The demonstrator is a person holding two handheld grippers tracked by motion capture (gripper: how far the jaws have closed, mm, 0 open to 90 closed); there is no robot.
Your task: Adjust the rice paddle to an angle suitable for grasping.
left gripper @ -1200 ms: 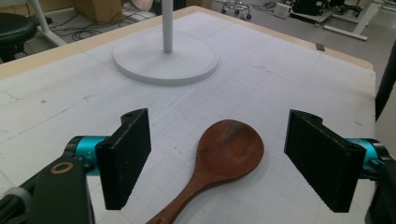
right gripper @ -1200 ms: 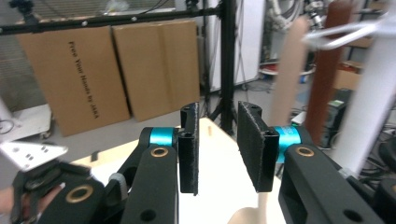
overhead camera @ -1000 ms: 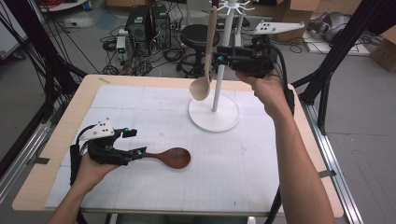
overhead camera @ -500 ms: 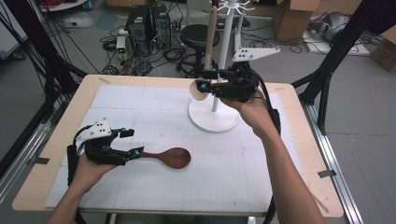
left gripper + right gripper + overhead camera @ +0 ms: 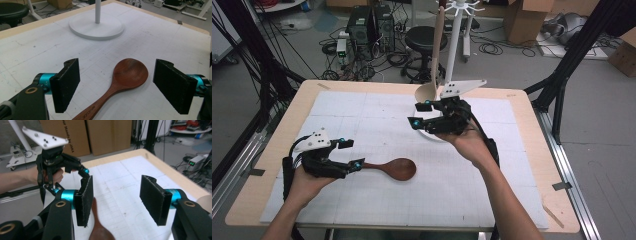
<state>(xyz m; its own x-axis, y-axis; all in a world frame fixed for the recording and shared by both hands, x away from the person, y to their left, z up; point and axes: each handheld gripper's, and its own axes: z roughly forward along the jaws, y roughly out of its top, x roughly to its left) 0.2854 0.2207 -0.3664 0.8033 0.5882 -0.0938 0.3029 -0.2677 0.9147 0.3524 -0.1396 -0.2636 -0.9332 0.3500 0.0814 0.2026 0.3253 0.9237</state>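
Since the earlier frame the right gripper (image 5: 418, 114) has come down from the pale wooden spoon (image 5: 435, 59) hanging on the white rack stand (image 5: 453, 47), and its jaws have just been opening; nothing lies between them now. The pale spoon hangs behind that gripper, apart from its jaws. The left gripper (image 5: 351, 154) rests low over the white gridded table mat (image 5: 452, 180), jaws wide open. The dark brown wooden spoon (image 5: 125, 77) lies flat between them, its bowl ahead of the pads, its handle running back under them, neither pad touching it. If the left jaws close now, I judge they would meet the neck where the bowl narrows, and the rounded edge could slide out forward. The right gripper, swinging toward the same spoon, could knock it askew.
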